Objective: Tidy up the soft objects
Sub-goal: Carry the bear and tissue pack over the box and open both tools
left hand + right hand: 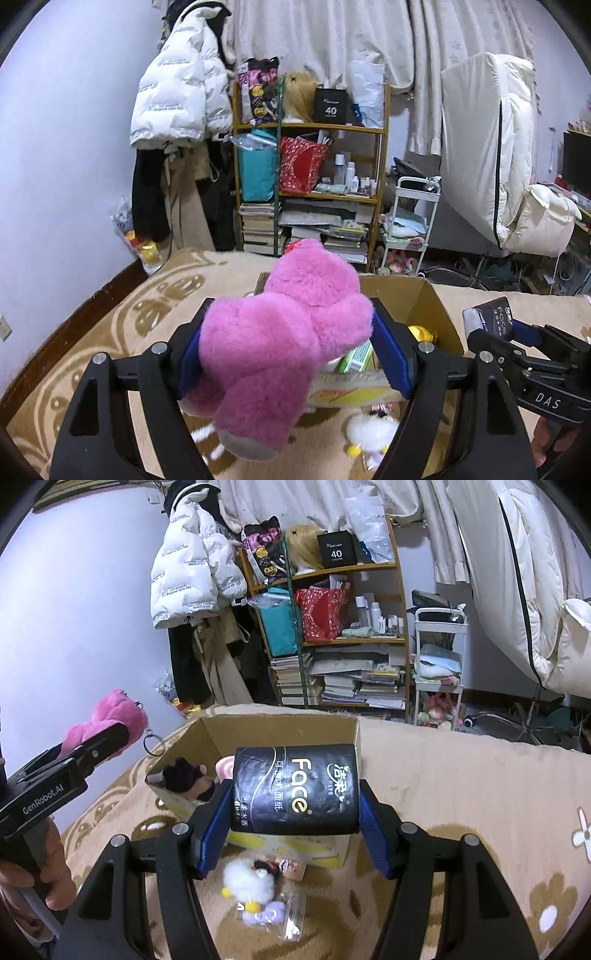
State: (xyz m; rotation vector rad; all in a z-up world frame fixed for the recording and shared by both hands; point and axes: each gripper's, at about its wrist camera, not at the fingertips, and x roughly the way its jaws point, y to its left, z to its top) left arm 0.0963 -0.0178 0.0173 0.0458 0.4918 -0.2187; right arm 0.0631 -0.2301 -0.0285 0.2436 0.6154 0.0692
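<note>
Carrying both loads over the cardboard box (280, 731) comes first. The left gripper (284, 354) is clenched on the pink plush toy (284, 343), held above the box's near edge; the right gripper (291, 819) clasps the black tissue pack (295, 790) over the opening. Lower each inside before releasing, one at a time. Free space inside is probably limited, since a dark plush (184, 775) already lies there.

The fluffy pink plush toy (280, 347) looks like long, soft fake fur. The black tissue pack (295, 790) has a glossy, crinkly plastic wrap. The brown cardboard box (280, 731) is matt paperboard, and the beige patterned blanket (461, 794) under it is a fuzzy, short-pile cloth.
</note>
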